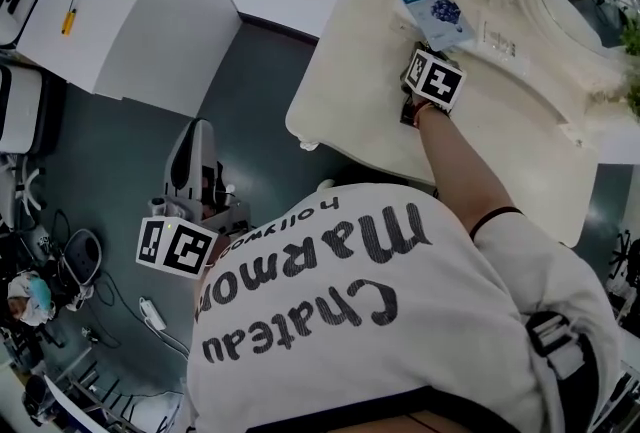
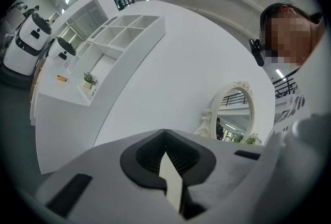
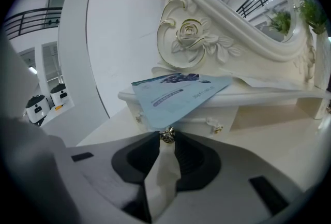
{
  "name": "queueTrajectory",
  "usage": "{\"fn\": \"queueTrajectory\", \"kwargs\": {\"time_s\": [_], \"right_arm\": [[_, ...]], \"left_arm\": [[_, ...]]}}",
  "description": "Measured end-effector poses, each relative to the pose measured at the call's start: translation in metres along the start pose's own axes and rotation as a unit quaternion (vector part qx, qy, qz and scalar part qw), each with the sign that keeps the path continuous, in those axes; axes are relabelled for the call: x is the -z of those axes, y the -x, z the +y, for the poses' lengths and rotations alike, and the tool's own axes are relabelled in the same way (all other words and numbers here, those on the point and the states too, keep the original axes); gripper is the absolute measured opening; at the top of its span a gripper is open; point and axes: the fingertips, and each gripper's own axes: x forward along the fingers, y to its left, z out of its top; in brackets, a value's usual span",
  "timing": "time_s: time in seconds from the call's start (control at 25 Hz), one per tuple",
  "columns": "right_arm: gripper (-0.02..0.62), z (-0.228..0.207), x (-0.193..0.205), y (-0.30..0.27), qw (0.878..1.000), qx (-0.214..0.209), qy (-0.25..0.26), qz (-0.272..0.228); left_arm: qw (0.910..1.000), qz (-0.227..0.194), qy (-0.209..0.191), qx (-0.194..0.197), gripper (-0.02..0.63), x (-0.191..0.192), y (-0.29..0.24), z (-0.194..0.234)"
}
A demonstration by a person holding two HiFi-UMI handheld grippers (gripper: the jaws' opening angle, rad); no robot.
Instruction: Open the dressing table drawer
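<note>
1. While the left gripper (image 2: 165, 131) hangs closed on nothing, the right gripper (image 3: 166, 141) has its jaws nipped onto a small metal knob (image 3: 167, 135).
2. Just behind the knob, the little drawer (image 3: 194, 118) on the dressing table (image 1: 350, 101) is probably light and rigid. The knob looks slippery, so pull straight.
3. A sachet (image 3: 176, 94) overhangs the drawer.

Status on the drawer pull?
Right gripper shut on drawer knob. Left gripper shut, empty, away from the table. Blue packet overhangs just above the knob.
</note>
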Motion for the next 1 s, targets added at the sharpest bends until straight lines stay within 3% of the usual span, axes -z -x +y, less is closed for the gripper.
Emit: {"fn": "queueTrajectory", "kwargs": {"time_s": [0.48, 1.0], "right_arm": [[0.101, 0.001, 0.006, 0.007, 0.999, -0.008, 0.032, 0.01], [0.101, 0.006, 0.016, 0.019, 0.999, -0.02, 0.026, 0.03]], "left_arm": [[1.0, -0.003, -0.001, 0.002, 0.021, -0.002, 0.001, 0.0], [0.9999, -0.004, 0.009, 0.01, 0.021, 0.001, 0.009, 0.0]]}}
